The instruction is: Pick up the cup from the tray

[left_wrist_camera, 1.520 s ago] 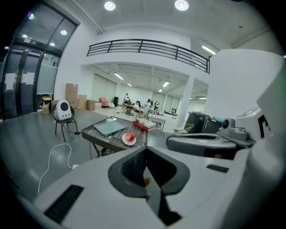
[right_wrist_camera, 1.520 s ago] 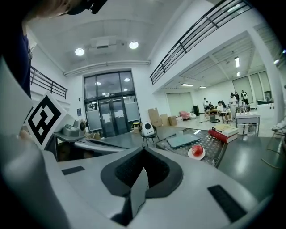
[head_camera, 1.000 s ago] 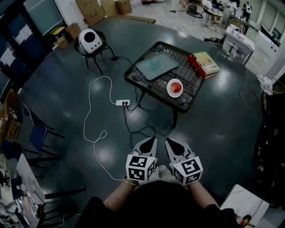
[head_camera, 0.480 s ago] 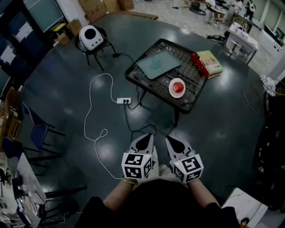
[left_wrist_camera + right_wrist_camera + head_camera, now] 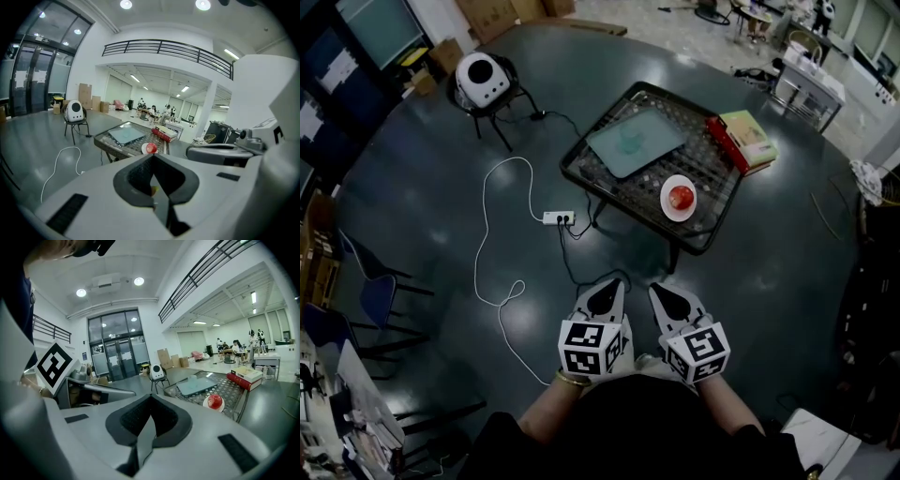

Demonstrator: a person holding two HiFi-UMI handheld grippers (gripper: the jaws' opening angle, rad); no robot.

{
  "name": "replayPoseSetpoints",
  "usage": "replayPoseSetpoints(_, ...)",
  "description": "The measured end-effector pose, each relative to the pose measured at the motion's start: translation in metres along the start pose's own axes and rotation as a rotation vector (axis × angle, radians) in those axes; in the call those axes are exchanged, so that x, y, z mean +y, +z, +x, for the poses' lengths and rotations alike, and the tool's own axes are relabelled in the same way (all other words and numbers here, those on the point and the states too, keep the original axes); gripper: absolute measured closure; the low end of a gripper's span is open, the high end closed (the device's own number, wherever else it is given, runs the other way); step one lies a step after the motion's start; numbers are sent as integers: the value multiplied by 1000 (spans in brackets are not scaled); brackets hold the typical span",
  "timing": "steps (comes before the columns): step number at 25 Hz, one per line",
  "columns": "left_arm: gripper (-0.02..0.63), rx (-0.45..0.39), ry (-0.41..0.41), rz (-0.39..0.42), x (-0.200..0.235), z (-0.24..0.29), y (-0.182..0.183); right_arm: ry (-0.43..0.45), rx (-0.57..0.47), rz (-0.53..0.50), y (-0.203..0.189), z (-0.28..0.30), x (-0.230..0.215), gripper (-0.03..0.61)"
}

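step: approach | cup (image 5: pixel 629 142) on tray (image 5: pixel 659 130) well ahead of left hand-held gripper (image 5: pixel 605 293) and right hand-held gripper (image 5: pixel 667 298), neither clearly nearer | both jaws together, empty

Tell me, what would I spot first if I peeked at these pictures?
The red fruit on a white plate pops out first, sitting on the black mesh table up ahead. Down at the bottom, the left gripper and right gripper sit side by side, both shut, each carrying a cube with black-and-white squares.
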State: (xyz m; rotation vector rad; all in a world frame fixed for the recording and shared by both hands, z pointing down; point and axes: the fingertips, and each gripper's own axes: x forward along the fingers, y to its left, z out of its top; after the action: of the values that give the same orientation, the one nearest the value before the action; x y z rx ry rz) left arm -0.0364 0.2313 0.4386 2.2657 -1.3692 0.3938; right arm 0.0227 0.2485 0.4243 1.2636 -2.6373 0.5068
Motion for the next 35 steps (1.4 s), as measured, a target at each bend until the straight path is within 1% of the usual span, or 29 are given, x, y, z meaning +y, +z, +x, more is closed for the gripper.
replayPoseSetpoints(13, 604, 35, -6, -22, 69, 59, 45, -2, 31, 6, 35, 93, -29, 574)
replayPoseSetpoints(25, 605, 76, -68, 4, 124, 106, 83, -32, 43, 9, 67, 177, -46, 574)
replayPoseSetpoints(29, 605, 79, -90, 3, 140, 121, 94, -40, 45, 9, 75, 201, -50, 574)
replayPoseSetpoints(35, 604, 75, -99, 26, 164, 139, 115, -50, 40, 0, 86, 231, -58, 574)
